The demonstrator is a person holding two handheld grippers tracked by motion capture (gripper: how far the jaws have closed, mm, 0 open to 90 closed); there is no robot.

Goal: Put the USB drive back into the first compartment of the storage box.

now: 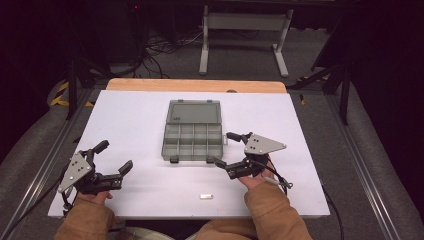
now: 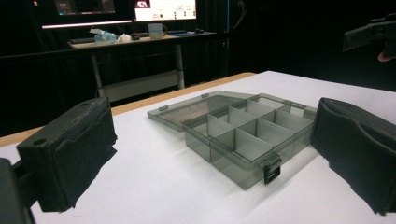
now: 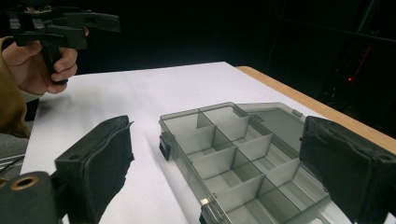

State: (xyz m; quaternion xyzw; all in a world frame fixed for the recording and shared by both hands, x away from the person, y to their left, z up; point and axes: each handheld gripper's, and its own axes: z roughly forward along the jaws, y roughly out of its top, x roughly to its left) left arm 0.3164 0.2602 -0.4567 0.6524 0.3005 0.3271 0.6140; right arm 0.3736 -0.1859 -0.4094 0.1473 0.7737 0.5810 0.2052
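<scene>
While your right claw (image 1: 223,148) hangs just off the right front corner of the smoky grey, see-through plastic compartment box (image 1: 192,141), its jaws are spread wide with nothing between them. That box sits mid-table on the white table (image 1: 125,120), lid flung flat open toward the far edge, the dividers showing bare compartments from above. From your right gripper view the box (image 3: 233,158) lies between and just beyond the two black padded jaws, not touched by either. Your left claw (image 1: 114,156) is out at the near left, well apart from the box, jaws released and holding nothing; in your left gripper view the box (image 2: 243,135) shows between them, farther off. Near the front edge, between your hands, lies a small white oblong piece (image 1: 206,196).
</scene>
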